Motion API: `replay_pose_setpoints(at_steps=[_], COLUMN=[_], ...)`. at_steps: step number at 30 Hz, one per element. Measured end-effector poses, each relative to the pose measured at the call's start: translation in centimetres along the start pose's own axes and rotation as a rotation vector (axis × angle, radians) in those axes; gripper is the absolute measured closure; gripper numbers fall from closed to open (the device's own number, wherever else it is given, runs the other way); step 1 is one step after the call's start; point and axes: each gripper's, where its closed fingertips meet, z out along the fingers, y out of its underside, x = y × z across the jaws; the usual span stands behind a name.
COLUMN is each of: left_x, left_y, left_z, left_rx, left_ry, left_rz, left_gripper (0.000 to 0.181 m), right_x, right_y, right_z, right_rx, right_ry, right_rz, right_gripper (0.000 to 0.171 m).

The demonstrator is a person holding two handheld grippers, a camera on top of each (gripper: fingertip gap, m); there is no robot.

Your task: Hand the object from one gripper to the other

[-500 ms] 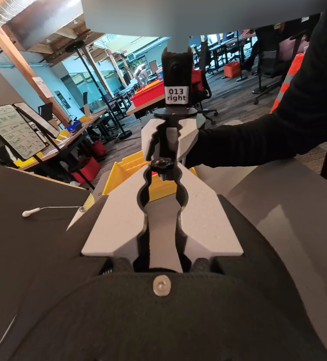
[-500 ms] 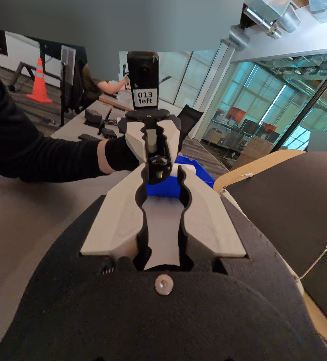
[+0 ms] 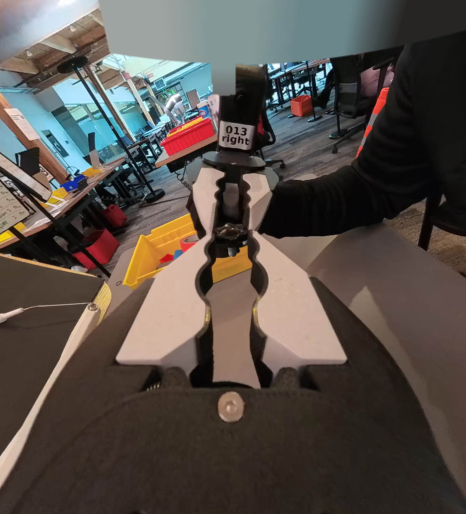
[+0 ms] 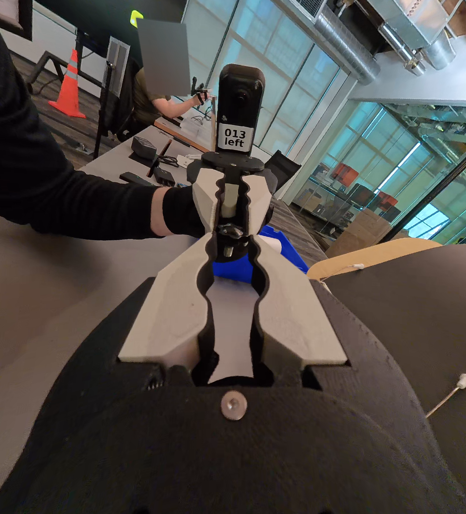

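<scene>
White-fingered, black-bodied left gripper (image 3: 231,244); black sleeve (image 3: 337,205).

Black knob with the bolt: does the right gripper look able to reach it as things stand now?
Probably yes. The black knob sits at the left gripper fingertips, and the right gripper meets it head-on, its fingertips flanking the bolt with nothing between. Whether it grips yet, I cannot tell.
</scene>
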Motion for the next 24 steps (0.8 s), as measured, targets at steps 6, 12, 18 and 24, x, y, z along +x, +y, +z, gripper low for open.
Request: replay_pose_setpoints(at_steps=[6, 12, 18, 24], left_x=[0.2, -0.8, -2.5, -4.9], left_y=[0.1, 0.0, 0.5, 0.2], left_z=[0.0, 0.0, 0.3, 0.0], left_rx=[0.006, 0.022, -0.042, -0.133], left_ry=[0.021, -0.036, -0.185, -0.449], left_rz=[-0.019, -0.020, 0.071, 0.307], left_gripper=[0.161, 0.159, 0.147, 0.147], right_x=[-0.2, 0.9, 3.2, 5.9], right_y=[0.1, 0.2, 0.2, 1.1], right_z=[0.0, -0.2, -1.5, -3.8], right_rx=[-0.008, 0.032, 0.114, 0.370], right_ry=[-0.011, 0.035, 0.128, 0.138], right_rz=[-0.012, 0.079, 0.253, 0.734], right_gripper=[0.152, 0.152, 0.152, 0.153])
